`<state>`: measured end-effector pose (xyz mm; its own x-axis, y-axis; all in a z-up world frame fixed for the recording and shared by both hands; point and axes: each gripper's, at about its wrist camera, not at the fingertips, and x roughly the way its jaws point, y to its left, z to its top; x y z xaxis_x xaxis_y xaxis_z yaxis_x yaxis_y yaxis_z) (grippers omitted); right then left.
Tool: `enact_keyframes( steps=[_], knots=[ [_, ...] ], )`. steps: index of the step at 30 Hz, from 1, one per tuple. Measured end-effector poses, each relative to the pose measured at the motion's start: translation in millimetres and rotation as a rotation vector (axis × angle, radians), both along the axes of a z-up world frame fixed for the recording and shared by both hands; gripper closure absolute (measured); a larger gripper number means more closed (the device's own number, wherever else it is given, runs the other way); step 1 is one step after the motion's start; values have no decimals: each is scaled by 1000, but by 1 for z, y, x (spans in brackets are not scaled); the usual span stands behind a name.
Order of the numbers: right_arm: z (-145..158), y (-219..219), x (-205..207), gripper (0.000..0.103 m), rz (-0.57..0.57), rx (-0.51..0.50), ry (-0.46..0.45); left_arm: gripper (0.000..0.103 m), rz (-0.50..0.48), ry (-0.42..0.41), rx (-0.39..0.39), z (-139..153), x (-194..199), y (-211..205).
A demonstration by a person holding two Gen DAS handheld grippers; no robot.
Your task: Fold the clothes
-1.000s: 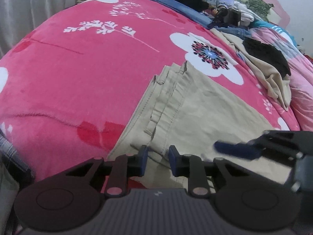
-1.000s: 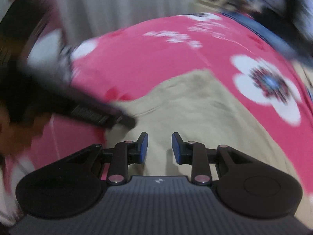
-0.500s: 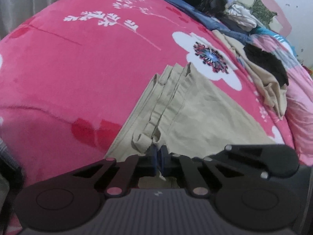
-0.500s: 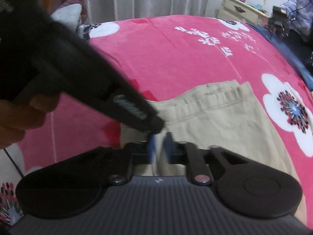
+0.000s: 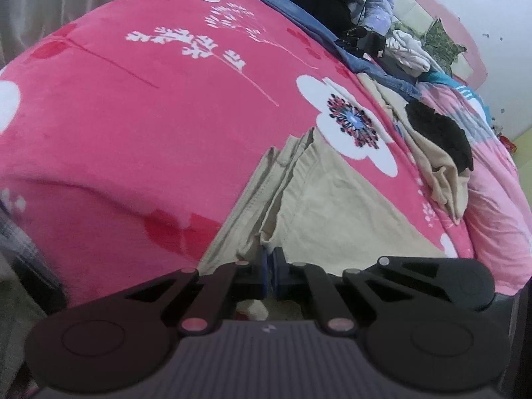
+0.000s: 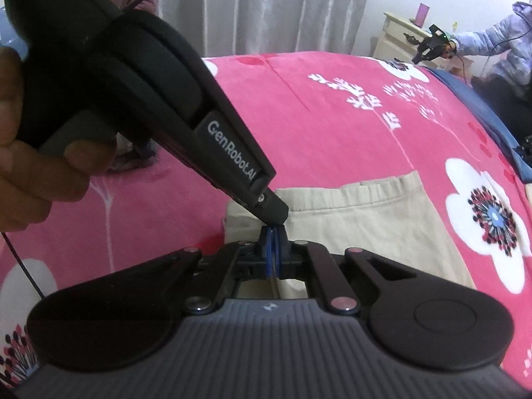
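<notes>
Left wrist view: left gripper (image 5: 270,271) fingers pressed together, pinching a fold of the beige pants (image 5: 332,212) at the near waistband corner. Pants lying flat on the pink blanket (image 5: 149,126), waistband pleats fanning away from the pinch, body of the cloth running right of it. Pile of other clothes (image 5: 439,153) well right of the pants, near the bed edge. Grip at the corner probably chosen so the edge can be lifted and carried over for a fold.

Right wrist view: right gripper (image 6: 273,249) fingers pressed together too, thin beige cloth caught between the blue pads, at the near edge of the pants (image 6: 359,222). Left gripper (image 6: 269,214) tip touching the pants just beyond the right one, hand (image 6: 30,153) wrapped on its handle at left. Both pinches sitting side by side on the same corner, likely to split apart and tension the edge. Second person (image 6: 502,40) seated far beyond the pants.
</notes>
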<state>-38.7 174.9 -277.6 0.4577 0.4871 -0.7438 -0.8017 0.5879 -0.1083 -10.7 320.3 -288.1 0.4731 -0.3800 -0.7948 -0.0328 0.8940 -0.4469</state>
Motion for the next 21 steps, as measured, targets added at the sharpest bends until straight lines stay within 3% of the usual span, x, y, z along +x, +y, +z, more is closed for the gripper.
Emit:
enact_keyframes(
  steps=[4, 9, 12, 14, 15, 18, 21],
  knots=[
    [-13, 7, 1, 103, 16, -7, 12, 99, -6, 23, 31, -13, 1, 3],
    [-20, 10, 2, 99, 5, -18, 43, 95, -61, -14, 103, -13, -2, -4],
    [-12, 6, -2, 91, -12, -16, 48, 88, -77, -24, 127, -9, -5, -3],
    [-3, -4, -9, 77, -55, -13, 44, 77, -77, -37, 144, -5, -7, -2],
    [1, -10, -12, 77, -79, -10, 44, 70, -76, -52, 167, -1, -8, -2],
    [15, -42, -27, 74, -195, 22, 90, 69, -60, -116, 234, 10, -9, -4],
    [23, -85, -48, 74, -347, 62, 173, 69, -30, -167, 247, 20, -8, -10]
  ],
)
